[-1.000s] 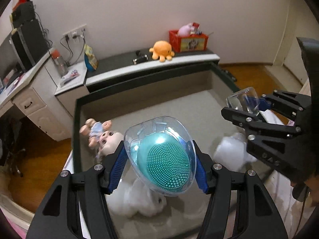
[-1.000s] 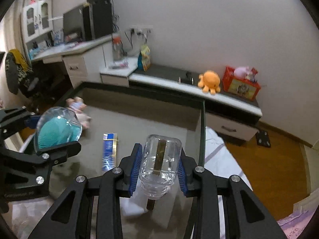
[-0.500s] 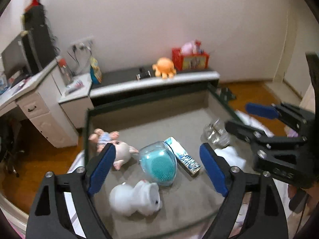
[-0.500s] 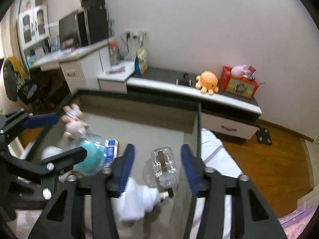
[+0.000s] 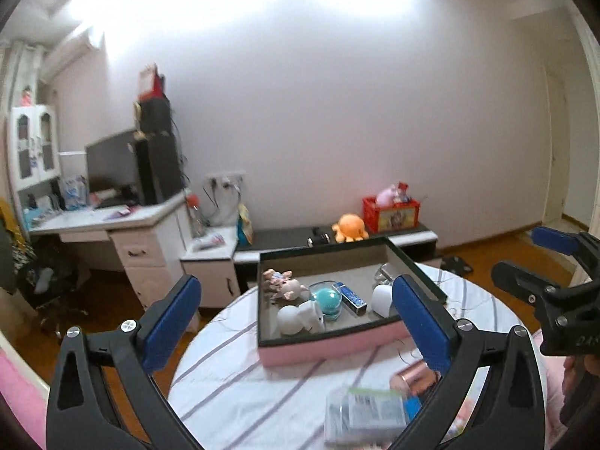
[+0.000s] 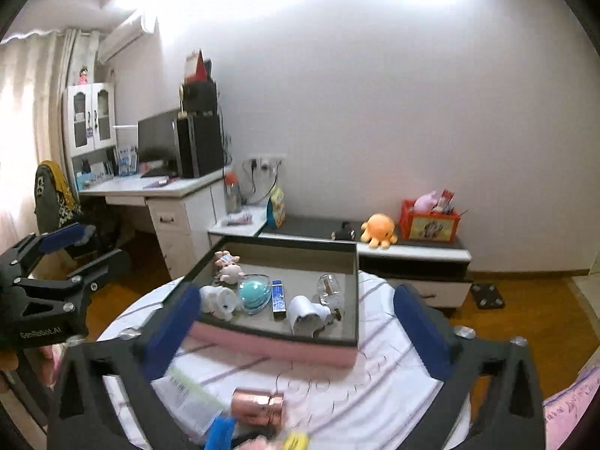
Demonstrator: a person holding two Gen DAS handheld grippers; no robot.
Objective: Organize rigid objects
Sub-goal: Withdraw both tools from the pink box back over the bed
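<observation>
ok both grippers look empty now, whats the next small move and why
Probably lower the right gripper toward the copper cylinder. It lies on its side on the striped tablecloth, outside the pink box, closest below that gripper's open fingers. The left gripper is open too.

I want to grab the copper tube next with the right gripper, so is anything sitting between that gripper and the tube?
Nothing visible blocks it. The right gripper is open and empty, and the copper tube lies on the striped tablecloth just below its fingers, short of the pink tray. A plastic packet lies beside the tube to the left.
</observation>
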